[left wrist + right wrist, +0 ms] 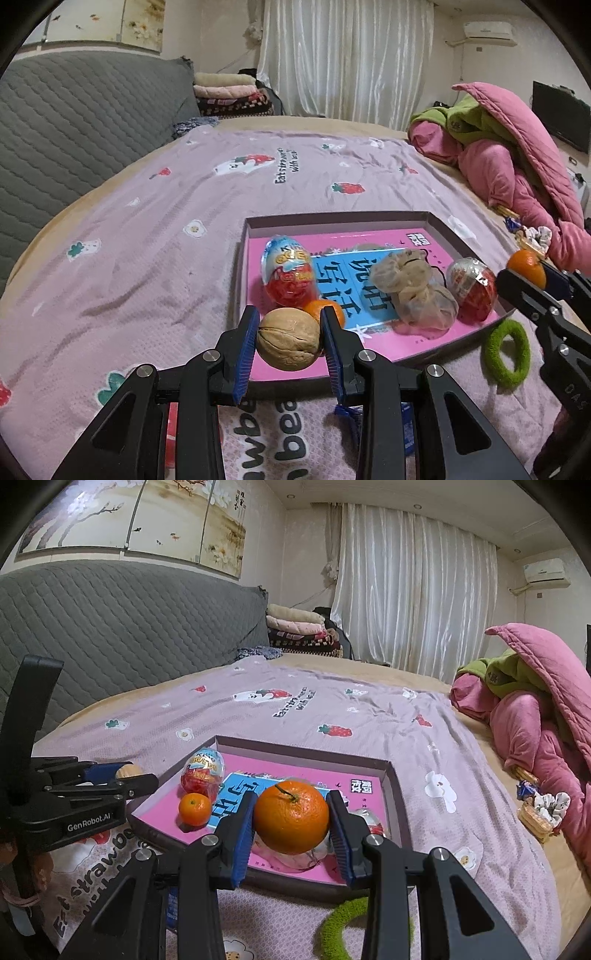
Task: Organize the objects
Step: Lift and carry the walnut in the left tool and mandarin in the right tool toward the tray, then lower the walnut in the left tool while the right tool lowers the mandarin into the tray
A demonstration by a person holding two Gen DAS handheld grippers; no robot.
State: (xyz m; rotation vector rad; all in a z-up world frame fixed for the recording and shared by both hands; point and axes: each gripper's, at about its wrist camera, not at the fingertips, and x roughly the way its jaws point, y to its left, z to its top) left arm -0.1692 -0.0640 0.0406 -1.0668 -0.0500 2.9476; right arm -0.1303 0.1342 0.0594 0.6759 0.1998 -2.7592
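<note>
Showing wrapped bundle (417,291) unobstructed, left view

Two eggs (289,273) (471,290); two oranges (291,816) (195,808); one walnut (288,339); one tray (332,221); one mesh pouch (413,291); one green hair tie (506,352); one scrunchie (550,805); two grippers (288,341) (291,821).
</note>
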